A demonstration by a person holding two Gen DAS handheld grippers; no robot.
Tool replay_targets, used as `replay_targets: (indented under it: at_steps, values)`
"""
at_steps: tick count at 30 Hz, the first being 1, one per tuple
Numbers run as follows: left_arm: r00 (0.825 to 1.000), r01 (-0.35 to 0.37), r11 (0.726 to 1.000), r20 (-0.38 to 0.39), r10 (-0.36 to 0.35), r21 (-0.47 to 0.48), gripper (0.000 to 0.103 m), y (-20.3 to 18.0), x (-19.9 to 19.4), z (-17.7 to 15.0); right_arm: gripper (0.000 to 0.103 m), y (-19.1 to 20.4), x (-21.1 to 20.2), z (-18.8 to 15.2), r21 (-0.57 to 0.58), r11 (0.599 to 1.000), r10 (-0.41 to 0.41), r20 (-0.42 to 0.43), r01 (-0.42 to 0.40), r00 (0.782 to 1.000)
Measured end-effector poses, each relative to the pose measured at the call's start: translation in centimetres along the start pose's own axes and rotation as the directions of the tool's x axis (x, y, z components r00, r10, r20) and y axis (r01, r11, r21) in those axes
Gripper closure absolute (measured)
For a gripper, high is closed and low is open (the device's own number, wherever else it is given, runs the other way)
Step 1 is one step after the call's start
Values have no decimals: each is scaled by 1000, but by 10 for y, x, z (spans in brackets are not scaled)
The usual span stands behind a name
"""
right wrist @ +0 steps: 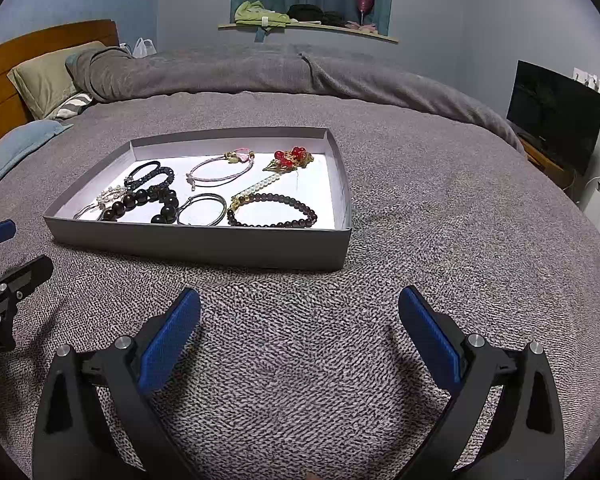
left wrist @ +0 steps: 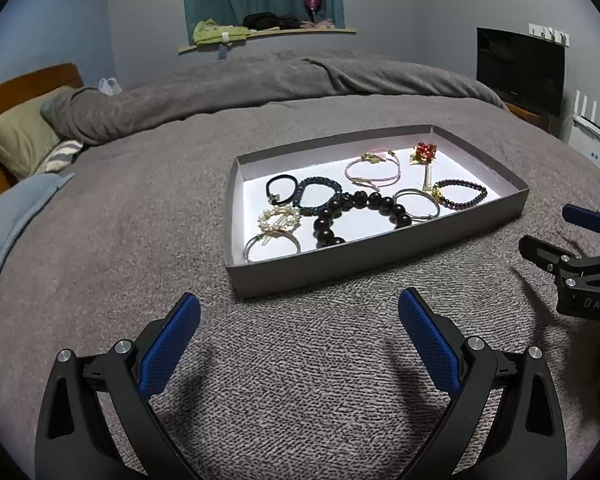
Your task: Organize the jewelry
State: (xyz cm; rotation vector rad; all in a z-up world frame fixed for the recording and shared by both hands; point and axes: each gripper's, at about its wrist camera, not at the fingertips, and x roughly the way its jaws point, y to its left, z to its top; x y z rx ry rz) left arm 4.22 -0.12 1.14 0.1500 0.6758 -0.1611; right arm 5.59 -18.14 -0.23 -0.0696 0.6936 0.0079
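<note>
A shallow grey tray (left wrist: pixel 380 258) (right wrist: pixel 204 246) lies on the bed and holds several pieces of jewelry: a big dark bead bracelet (left wrist: pixel 360 210) (right wrist: pixel 144 204), a purple bead bracelet (left wrist: pixel 466 196) (right wrist: pixel 274 210), a pink cord bracelet (left wrist: pixel 374 170) (right wrist: pixel 222 168), a red and gold ornament (left wrist: pixel 424 152) (right wrist: pixel 290 158), silver bangles (left wrist: pixel 416 204) (right wrist: pixel 202 210) and a pearl piece (left wrist: pixel 278 218). My left gripper (left wrist: pixel 300 334) is open and empty, short of the tray's near wall. My right gripper (right wrist: pixel 300 334) is open and empty too, near the tray's right corner; it also shows in the left wrist view (left wrist: pixel 556 236).
A grey knitted blanket (left wrist: pixel 300 380) (right wrist: pixel 440 220) covers the bed. Pillows (left wrist: pixel 20 140) and a wooden headboard (right wrist: pixel 4 80) are at the left. A dark screen (left wrist: pixel 520 68) stands at the right. A window shelf (right wrist: pixel 308 26) holds clothes at the back.
</note>
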Motion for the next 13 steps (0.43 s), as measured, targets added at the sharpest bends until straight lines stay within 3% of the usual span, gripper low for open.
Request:
replay_targets:
  at_steps: [10, 13]
  values:
    - [999, 49, 998, -24, -48, 27, 5, -6, 3, -1, 5, -1, 0, 0, 3, 1000, 1, -1, -1, 1000]
    - [1000, 2, 999, -8, -1, 48, 5, -1, -3, 3, 5, -5, -2, 4, 11, 1000, 4, 7, -4, 1000]
